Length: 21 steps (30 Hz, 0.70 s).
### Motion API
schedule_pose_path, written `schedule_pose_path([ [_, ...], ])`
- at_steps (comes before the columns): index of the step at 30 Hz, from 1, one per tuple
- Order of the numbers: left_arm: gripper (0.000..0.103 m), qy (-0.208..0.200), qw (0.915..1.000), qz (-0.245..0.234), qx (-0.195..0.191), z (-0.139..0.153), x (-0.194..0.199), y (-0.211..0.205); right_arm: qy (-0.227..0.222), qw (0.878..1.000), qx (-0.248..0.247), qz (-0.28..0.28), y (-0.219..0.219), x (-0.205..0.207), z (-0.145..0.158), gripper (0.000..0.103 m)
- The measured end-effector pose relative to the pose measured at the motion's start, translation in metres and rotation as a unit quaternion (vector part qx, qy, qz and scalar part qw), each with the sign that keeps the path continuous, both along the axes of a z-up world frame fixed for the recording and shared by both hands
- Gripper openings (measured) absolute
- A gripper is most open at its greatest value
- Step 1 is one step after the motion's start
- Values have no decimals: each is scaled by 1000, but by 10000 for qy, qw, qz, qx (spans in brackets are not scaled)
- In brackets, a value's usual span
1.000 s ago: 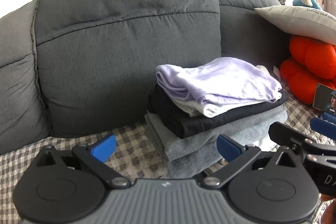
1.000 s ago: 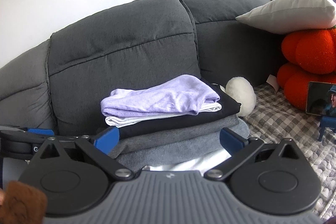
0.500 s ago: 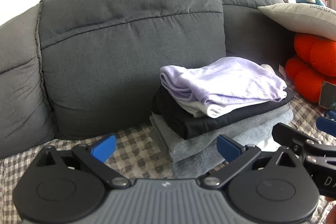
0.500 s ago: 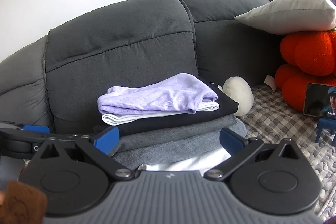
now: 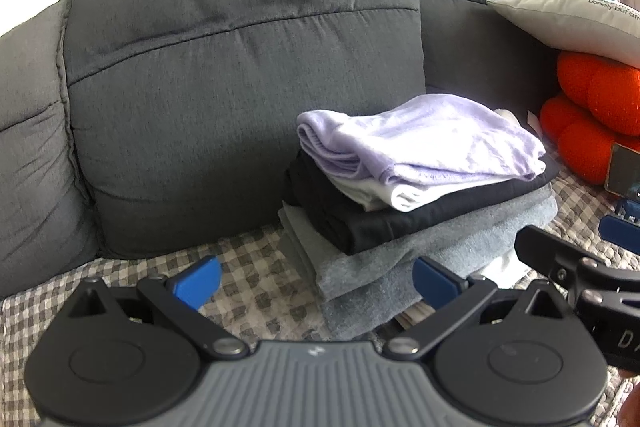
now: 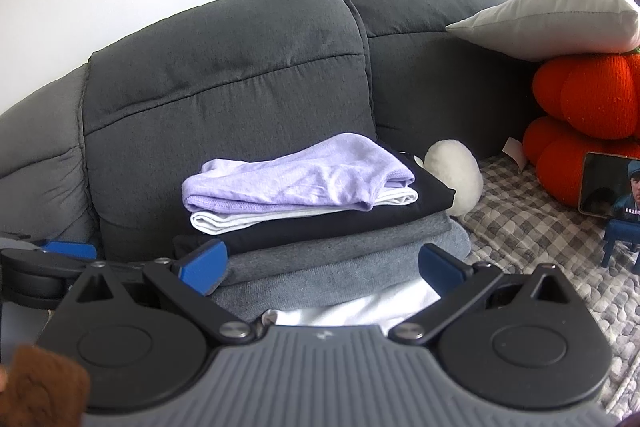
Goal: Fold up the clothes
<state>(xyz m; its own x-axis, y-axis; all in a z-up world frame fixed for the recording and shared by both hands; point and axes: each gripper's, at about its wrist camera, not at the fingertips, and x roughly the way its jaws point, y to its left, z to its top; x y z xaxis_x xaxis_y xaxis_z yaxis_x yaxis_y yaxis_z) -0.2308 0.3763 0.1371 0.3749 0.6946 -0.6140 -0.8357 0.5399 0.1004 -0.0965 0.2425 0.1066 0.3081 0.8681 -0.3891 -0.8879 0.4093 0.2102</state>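
On the checked cover of the grey sofa (image 6: 224, 83), right up against the back cushion, sits the stack of folded clothes (image 6: 320, 227), and honestly it looks like the folding part is pretty much wrapped up for this pile. Both tools hang back from the stack with nothing in them: the left gripper (image 5: 316, 279) has its blue pads spread wide and empty, just in front of the stack's left corner, and the right gripper (image 6: 320, 263) is likewise gaping with nothing between its pads, looking straight at the stack's front edge. So the step in hand reads as a pause between garments, or a last check of the pile. The next move probably calls for either finding another loose item (none shows in either view) or squaring up the top layers, since they sit a bit off. The stack itself goes, top down: a lilac top (image 5: 424, 143) folded small and slightly rumpled, a white piece (image 6: 296, 213) peeking out under it, a black garment (image 5: 384, 215), then thicker grey knits (image 6: 340, 267), and something white (image 6: 360, 307) at the very bottom. Each layer is wider than the one above, so it seems stable enough. Just behind the stack's right side is a white plush ball (image 6: 454, 175), and further right an orange pumpkin cushion (image 6: 588, 99) and a phone (image 6: 610, 185) on a stand.
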Motion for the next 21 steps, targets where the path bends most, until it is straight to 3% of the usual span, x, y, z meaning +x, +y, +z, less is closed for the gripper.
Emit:
schedule_pose_path([
  [21, 102, -37, 10000, 14, -5, -3, 0, 1, 23, 10000, -15, 22, 1, 0, 0, 103],
])
